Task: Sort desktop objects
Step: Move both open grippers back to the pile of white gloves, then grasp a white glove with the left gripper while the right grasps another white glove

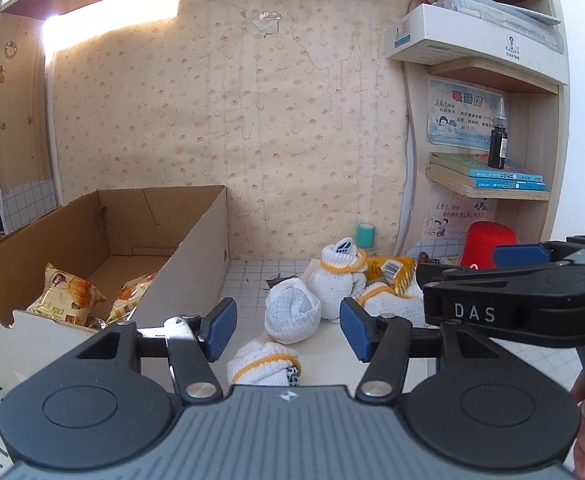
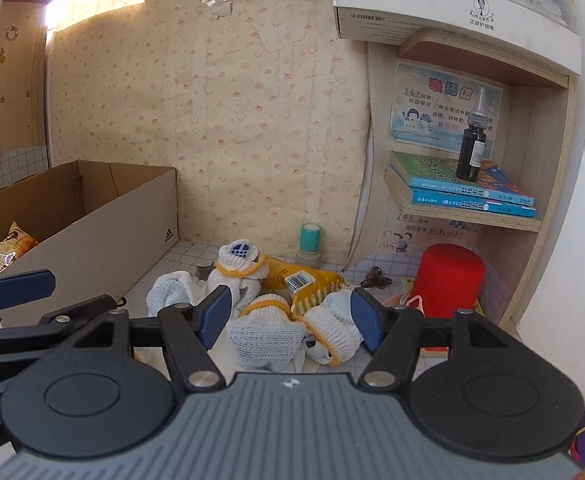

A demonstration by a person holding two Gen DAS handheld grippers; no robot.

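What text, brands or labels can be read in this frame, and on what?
"DAS": right claw's arm.
"adidas" logo: cardboard box end.
"表扬信": poster in shelf.
"正姿护眼笔": white box on top shelf.
Book spines, snack barcode, bottle label: too small to read.

"DAS" on the right gripper (image 1: pixel 444 276) — adidas logo on cardboard box (image 2: pixel 104 220).

Right gripper (image 2: pixel 290 318) open above white gloves (image 2: pixel 264 340), yellow packet (image 2: pixel 312 284), cardboard box (image 2: pixel 92 216) left
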